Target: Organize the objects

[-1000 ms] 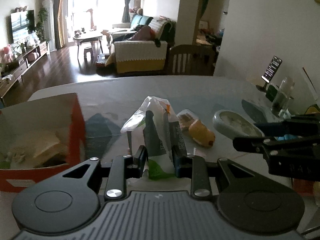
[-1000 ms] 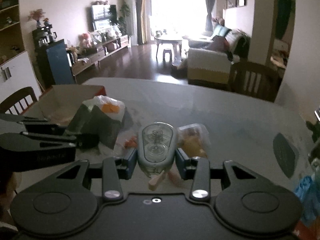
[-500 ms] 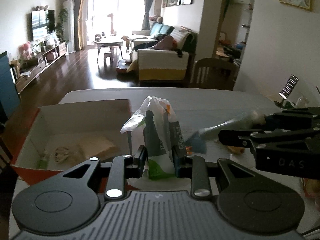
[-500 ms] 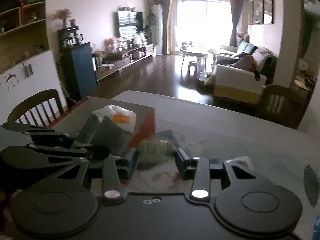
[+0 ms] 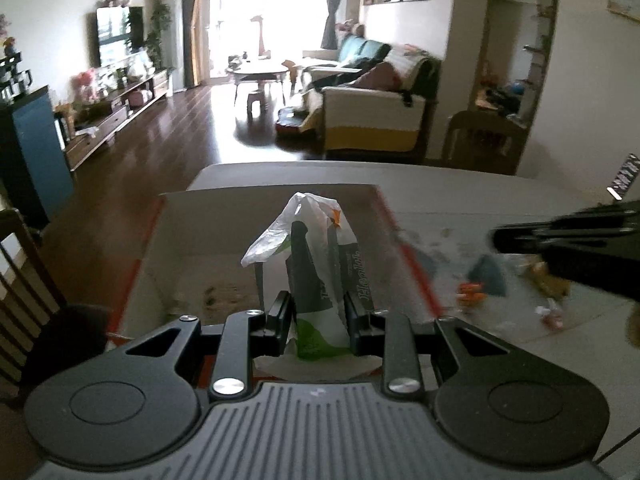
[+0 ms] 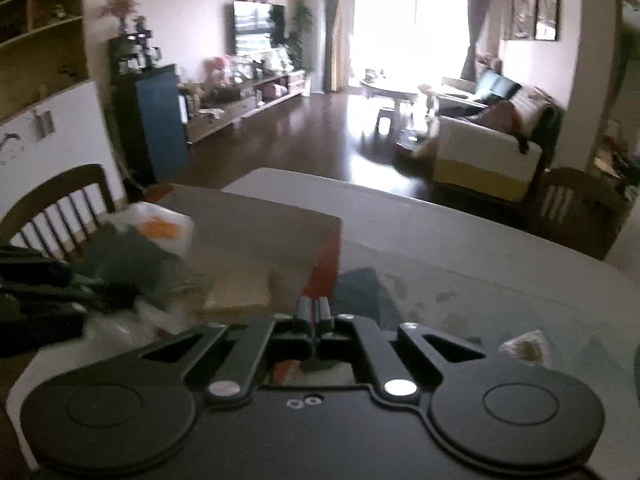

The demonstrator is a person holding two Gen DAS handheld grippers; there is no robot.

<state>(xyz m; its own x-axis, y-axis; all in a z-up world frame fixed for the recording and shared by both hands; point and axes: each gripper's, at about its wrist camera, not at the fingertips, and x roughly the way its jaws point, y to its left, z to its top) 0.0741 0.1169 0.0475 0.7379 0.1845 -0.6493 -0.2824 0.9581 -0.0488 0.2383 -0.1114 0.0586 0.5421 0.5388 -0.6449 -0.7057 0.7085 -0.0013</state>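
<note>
Your left gripper [image 5: 316, 280] is clamped on the plastic snack bag [image 5: 310, 248], and the bag hangs above the open red-edged cardboard box [image 5: 414, 276], over its floor. Lower it well inside the box walls before you let the jaws part, so the loose top of the bag does not catch on the rim, and set it clear of the flat paper piece [image 6: 240, 294] lying on the box floor. Your right gripper [image 6: 316, 312] has its jaws together with nothing between them; it hovers just right of the box's red corner, so keep it out of the left one's path.

The left view alone shows the leftover scraps [image 5: 472, 294] on the table right of the box; only the right view shows the bag's orange contents from the side and that paper piece
</note>
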